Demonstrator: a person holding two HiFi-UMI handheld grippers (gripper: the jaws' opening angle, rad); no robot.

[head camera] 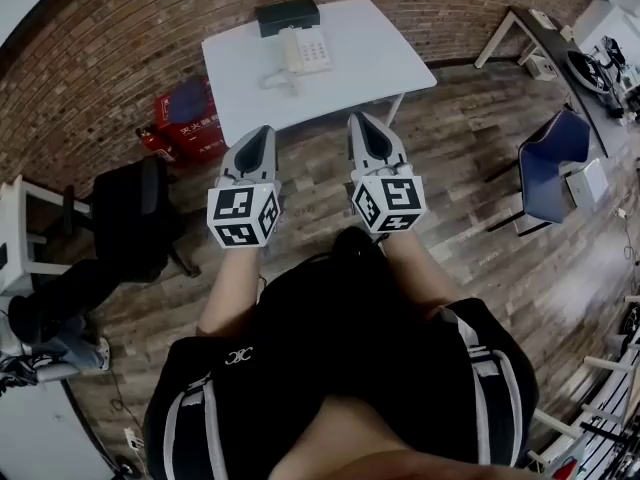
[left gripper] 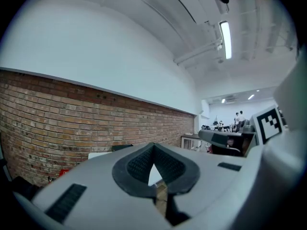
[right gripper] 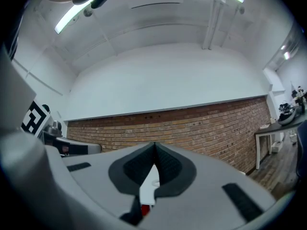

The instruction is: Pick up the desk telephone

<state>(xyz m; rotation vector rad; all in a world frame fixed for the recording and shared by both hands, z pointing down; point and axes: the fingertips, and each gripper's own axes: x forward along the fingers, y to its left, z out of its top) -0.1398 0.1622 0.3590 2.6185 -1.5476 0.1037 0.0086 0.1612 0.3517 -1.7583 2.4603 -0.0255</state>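
A white desk telephone [head camera: 301, 52] with a coiled cord sits at the far side of a white table [head camera: 370, 53] in the head view. Both grippers are held side by side well short of the table, over the wooden floor. My left gripper [head camera: 263, 131] is shut and holds nothing. My right gripper [head camera: 361, 120] is shut and empty too. In the left gripper view the left gripper [left gripper: 153, 145] points level at the brick wall, jaws closed. In the right gripper view the right gripper [right gripper: 154, 144] also has its jaws closed, with a sliver of white table between the pads.
A black box [head camera: 287, 15] stands behind the phone. A red box [head camera: 192, 120] and a red extinguisher [head camera: 152, 142] lie left of the table. A black office chair [head camera: 132, 213] is at left, a blue chair [head camera: 553, 173] and another desk [head camera: 555, 48] at right.
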